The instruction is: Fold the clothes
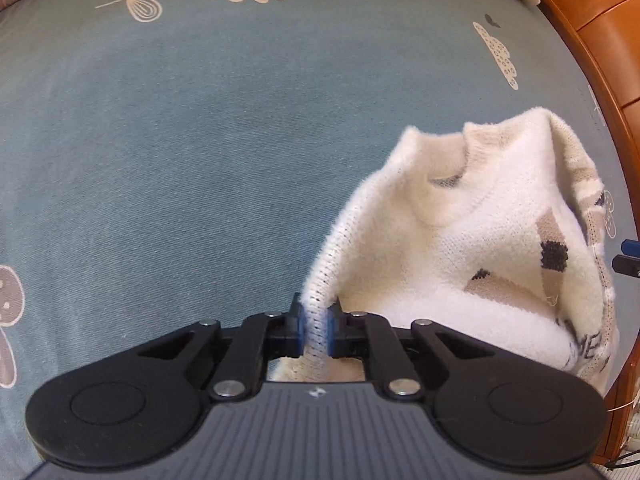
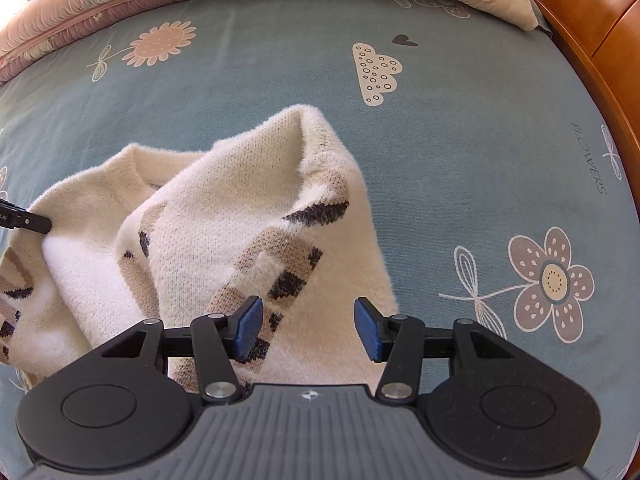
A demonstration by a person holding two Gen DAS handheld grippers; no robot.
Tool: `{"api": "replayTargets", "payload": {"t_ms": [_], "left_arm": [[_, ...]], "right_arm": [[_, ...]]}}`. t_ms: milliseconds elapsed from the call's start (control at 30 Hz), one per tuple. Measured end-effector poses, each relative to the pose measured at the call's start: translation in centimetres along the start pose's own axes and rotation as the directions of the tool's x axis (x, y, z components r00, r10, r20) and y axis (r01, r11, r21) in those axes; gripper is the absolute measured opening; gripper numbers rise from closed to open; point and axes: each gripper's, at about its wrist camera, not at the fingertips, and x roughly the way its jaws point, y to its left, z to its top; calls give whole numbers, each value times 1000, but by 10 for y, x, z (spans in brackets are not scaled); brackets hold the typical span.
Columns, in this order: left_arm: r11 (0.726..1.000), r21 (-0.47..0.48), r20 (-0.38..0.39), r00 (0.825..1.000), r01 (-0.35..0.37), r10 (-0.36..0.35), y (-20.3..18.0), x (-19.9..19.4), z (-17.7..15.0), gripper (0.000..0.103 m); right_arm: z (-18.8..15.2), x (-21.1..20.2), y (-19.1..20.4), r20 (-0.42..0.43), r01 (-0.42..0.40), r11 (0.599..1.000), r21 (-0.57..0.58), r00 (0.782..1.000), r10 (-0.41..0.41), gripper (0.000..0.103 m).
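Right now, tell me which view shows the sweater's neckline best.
The left wrist view: the neckline faces the camera, open and unobstructed. In the right wrist view a folded-over flap of the sweater hides most of it.

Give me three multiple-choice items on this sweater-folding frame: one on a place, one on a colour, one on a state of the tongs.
1. Where does the sweater lie?
A. On a wooden floor
B. On the bed sheet
C. In a basket

2. What colour is the sheet?
A. Blue-grey with flower prints
B. Plain white
C. Red checks

3. How do the left tongs and right tongs stand?
A. Both open
B. Left open, right shut on the sweater
C. Left shut on the sweater's edge, right open

Key: 1 B, the sweater is spread on the sheet; 2 A, blue-grey cloth with flowers and a cloud shows in both views; 3 C, the left pads pinch a knit edge, while the right pads stand apart above the sweater.
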Motion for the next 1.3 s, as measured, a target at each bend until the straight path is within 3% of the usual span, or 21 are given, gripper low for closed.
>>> {"api": "replayTargets", "payload": {"t_ms": [167,300,433,567,733,1033,1300], "left_arm": [[998,-33,53,997,-62,63,1,-9,2,8],[994,37,97,991,-101,97,-23,-8,8,11],[990,65,157,981,-126,114,-35,-25,-2,19],[990,25,188,973,-138,131,-31,-47,-16,22],[991,-31,206,969,-130,134,-23,-73,-55,43],[986,-161,189,980,-34,65,-9,-93,-140,55],[983,-181,150,988,-15,42,-7,-73,-199,58]], "right_arm": [[-9,4,11,-21,-31,1000,-1,999,31,55],[-22,2,29,-43,-57,998,-24,998,55,55],[-38,-7,36,-51,-74,997,-21,996,73,55],[-55,-14,36,-81,-100,995,11,992,100,55],[-76,-18,44,-101,-105,995,3,989,104,56],[-94,-37,66,-81,-141,990,-17,987,139,57],[-128,-52,92,-87,-148,987,-64,986,142,57]]}}
